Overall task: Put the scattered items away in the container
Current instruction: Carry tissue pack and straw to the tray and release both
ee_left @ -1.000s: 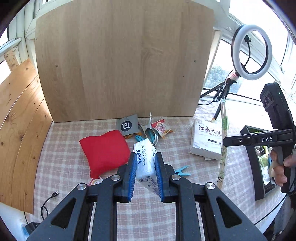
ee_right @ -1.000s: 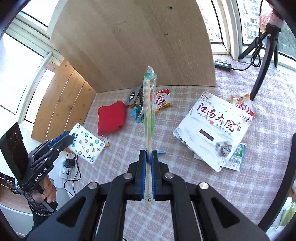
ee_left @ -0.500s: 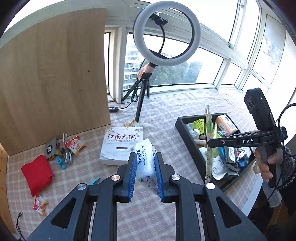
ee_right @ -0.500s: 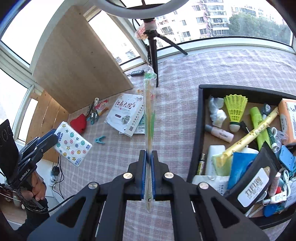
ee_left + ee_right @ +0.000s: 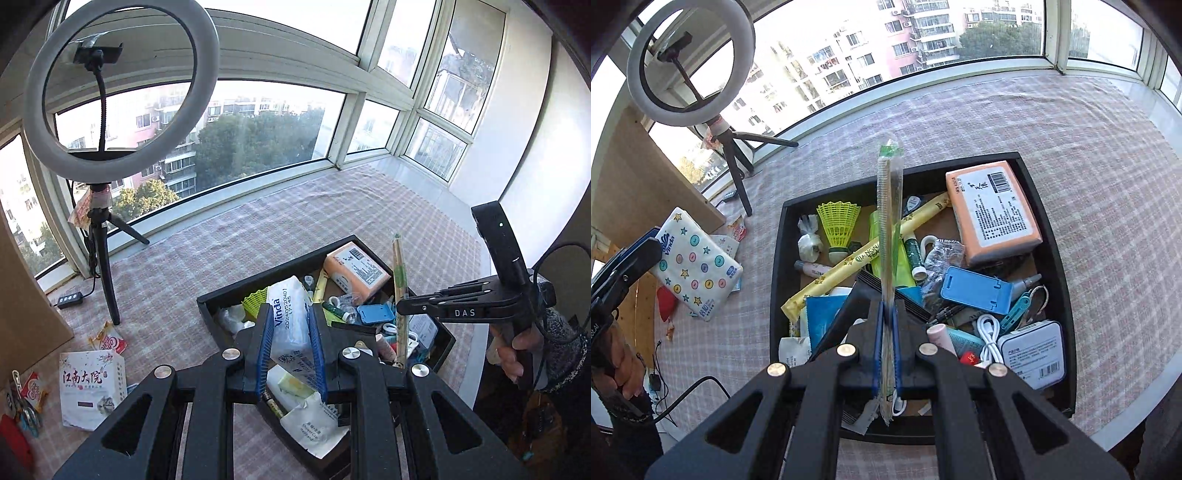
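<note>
Two tongs, one item each. Left tongs (image 5: 291,347) pinch one tissue pack (image 5: 290,319), printed "Vinda" in blue with a date code; its long axis runs forward along the fingers, over the near corner of the tray (image 5: 207,301). Right tongs (image 5: 886,345), pressed nearly together, pinch one chopstick sleeve (image 5: 889,221), clear wrap with a green tip; it points straight ahead of the tongs, above the tray's middle.

One black tray on the checked bench (image 5: 1089,155), holding: one yellow shuttlecock (image 5: 839,225), one orange pack (image 5: 991,210) with barcode, one blue phone stand (image 5: 975,290), one white box (image 5: 1034,354), one white cable (image 5: 988,338), and small tubes, perhaps cosmetics.

On the bench outside the tray: one booklet (image 5: 90,387) titled "江南大院", one ring light (image 5: 107,88) on a tripod, and two sachets with print too small to read.
</note>
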